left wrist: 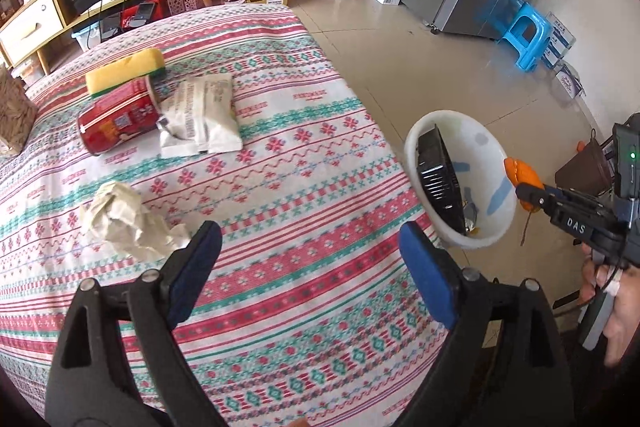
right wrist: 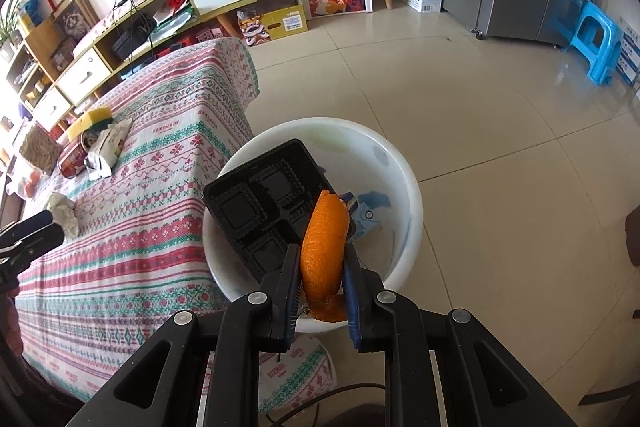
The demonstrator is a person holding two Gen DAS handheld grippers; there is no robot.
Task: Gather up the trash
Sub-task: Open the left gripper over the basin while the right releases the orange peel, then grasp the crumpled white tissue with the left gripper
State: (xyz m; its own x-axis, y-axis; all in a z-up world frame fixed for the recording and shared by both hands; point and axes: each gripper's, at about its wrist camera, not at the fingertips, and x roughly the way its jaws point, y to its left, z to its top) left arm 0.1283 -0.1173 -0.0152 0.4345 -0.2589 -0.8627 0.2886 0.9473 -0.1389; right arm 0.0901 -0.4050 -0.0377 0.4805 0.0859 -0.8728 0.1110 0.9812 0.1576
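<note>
Orange peel (right wrist: 323, 247) sits clamped in the right gripper (right wrist: 322, 269) above the white bin (right wrist: 404, 183) — ready to drop; left gripper (left wrist: 310, 263) fingers gape apart near crumpled paper (left wrist: 128, 223).

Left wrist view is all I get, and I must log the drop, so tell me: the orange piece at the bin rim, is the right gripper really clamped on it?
Observer: Yes. In the right wrist view the right gripper is shut on the orange peel, a pad on each side.
Operator: Is it over the bin's opening or outside the rim?
Observer: The peel's upper part shows over the white bin opening, in front of the black plastic tray.
Operator: What is that tray like? I see it edge-on.
Observer: It has four square compartments and leans on the bin wall nearest the table.
Operator: Anything else inside?
Observer: A blue scrap lies at the bottom.
</note>
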